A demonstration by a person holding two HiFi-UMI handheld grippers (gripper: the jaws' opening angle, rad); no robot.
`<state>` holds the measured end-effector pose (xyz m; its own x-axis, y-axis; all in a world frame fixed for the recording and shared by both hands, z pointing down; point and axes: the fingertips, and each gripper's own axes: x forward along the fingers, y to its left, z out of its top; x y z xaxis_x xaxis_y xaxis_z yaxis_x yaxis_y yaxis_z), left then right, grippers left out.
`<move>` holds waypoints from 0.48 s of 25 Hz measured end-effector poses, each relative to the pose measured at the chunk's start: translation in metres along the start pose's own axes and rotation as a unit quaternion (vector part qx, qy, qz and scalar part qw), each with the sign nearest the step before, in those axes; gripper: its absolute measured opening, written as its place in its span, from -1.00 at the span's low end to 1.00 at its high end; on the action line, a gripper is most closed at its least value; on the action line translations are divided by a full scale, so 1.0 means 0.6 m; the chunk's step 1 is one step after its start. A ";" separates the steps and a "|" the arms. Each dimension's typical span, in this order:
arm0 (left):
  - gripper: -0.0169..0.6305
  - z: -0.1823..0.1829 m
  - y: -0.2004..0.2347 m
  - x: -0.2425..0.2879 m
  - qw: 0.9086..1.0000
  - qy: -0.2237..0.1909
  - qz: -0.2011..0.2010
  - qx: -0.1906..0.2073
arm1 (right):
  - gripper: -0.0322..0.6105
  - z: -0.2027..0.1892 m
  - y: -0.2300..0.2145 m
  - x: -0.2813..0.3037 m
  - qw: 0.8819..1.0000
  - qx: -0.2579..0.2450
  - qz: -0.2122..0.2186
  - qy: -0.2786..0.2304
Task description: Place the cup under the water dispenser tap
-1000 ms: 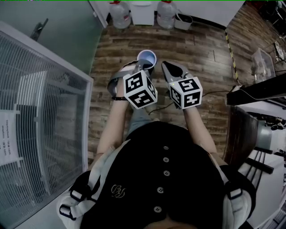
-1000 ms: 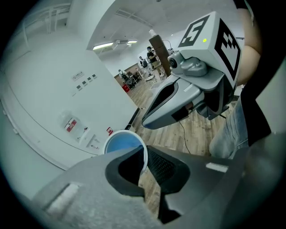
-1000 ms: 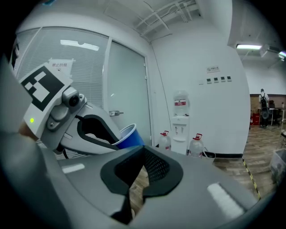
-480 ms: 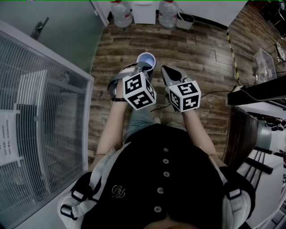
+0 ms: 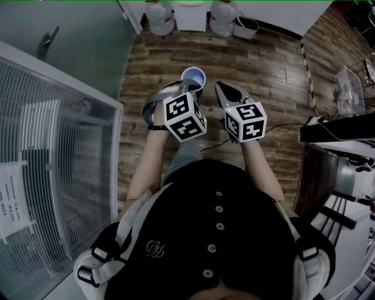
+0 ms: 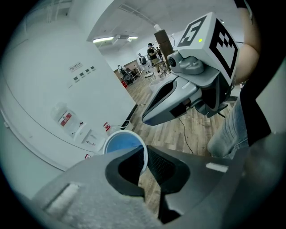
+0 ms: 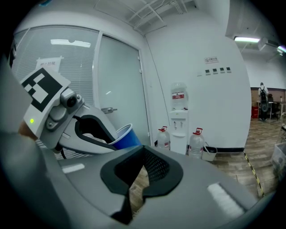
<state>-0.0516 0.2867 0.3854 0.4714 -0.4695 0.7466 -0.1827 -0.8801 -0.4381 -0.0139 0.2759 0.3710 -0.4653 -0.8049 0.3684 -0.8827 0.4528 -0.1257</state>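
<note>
A blue paper cup [image 5: 193, 77] with a white rim hangs above the wooden floor, upright with a slight tilt. My left gripper [image 5: 188, 89] is shut on its wall, one jaw inside the rim and one outside, as the left gripper view shows on the cup [image 6: 123, 143]. My right gripper [image 5: 221, 89] is beside it on the right, shut with nothing between its jaws [image 7: 142, 152]. The white water dispenser [image 7: 178, 118] stands against the far wall, well ahead of both grippers; in the head view the dispenser [image 5: 190, 13] is at the top edge.
Two large water bottles [image 5: 158, 14] [image 5: 224, 14] flank the dispenser, with a small white bin [image 5: 246, 26] to its right. A frosted glass wall and door [image 7: 118, 89] run along the left. A desk edge [image 5: 337, 126] and a floor cable [image 5: 281, 124] lie on the right.
Both grippers and the cup have moved a little forward toward the dispenser wall together. The left gripper's hold on the cup is unchanged.
</note>
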 end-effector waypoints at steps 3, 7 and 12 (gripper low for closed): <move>-0.89 -0.012 0.046 0.031 1.000 -0.003 -0.014 0.002 | -0.90 0.022 -0.020 0.056 1.000 -0.001 -0.002 0.003; -0.89 -0.022 0.129 0.062 1.000 -0.007 -0.022 0.015 | -0.90 0.063 -0.047 0.134 1.000 0.001 -0.010 0.003; -0.89 -0.040 0.229 0.092 0.999 -0.016 -0.026 0.026 | -0.90 0.115 -0.076 0.222 1.000 0.004 -0.024 0.000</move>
<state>-0.0715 0.1383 0.3785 0.5061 -0.4197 0.7535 -0.1129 -0.8983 -0.4245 -0.0402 0.1214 0.3620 -0.4226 -0.8255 0.3742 -0.9044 0.4107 -0.1154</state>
